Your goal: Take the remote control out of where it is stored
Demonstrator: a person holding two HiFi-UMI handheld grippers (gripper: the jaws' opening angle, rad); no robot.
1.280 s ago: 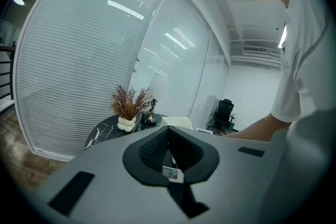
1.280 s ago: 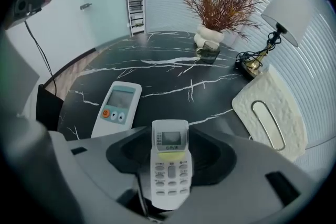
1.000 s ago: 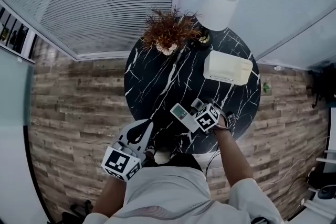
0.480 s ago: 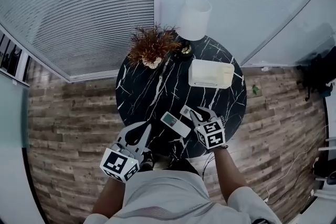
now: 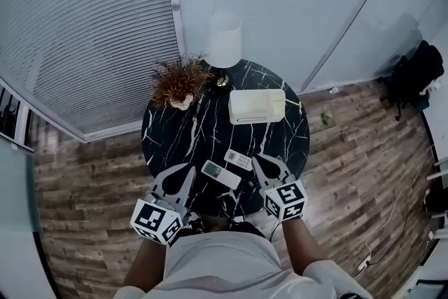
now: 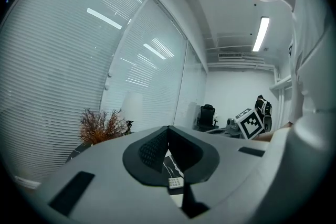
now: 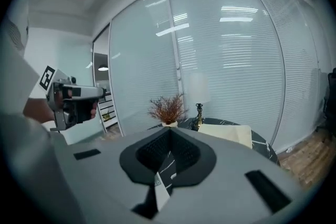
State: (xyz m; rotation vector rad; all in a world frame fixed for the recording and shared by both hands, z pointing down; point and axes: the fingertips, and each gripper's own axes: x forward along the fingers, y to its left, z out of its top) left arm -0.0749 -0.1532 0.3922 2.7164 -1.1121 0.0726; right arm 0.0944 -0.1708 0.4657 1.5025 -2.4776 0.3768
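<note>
**Head view with both gripper views: where the remote lies relative to the grippers.** The long white plastic remote control (image 5: 220, 175) lies flat on the round black white-veined marble table (image 5: 175, 140). It is on your side of the cream rectangular box (image 5: 257, 106) and apart from it, so it reads as already out of storage. A smaller white keypad remote (image 5: 238, 159) lies just beside it, on the side nearer the box. The long remote's axis runs slantwise across your front, with its left end a little closer to the box than its right end. Your left gripper (image 5: 187, 170) is clenched, jaws pressed together on nothing. Your right gripper (image 5: 260, 161) has just been closing and now meets on nothing too. Both point towards the box, one on either side of the long remote, and in each gripper view the table shows only through the notch beneath the closed jaws. Neither hand is clearly nearer: the left tips stand by the remote's left end and the right gripper by its right end. If you need to grasp it again, you would probably open one gripper and bring its jaws down across the narrow width, square to that slanted axis.
</note>
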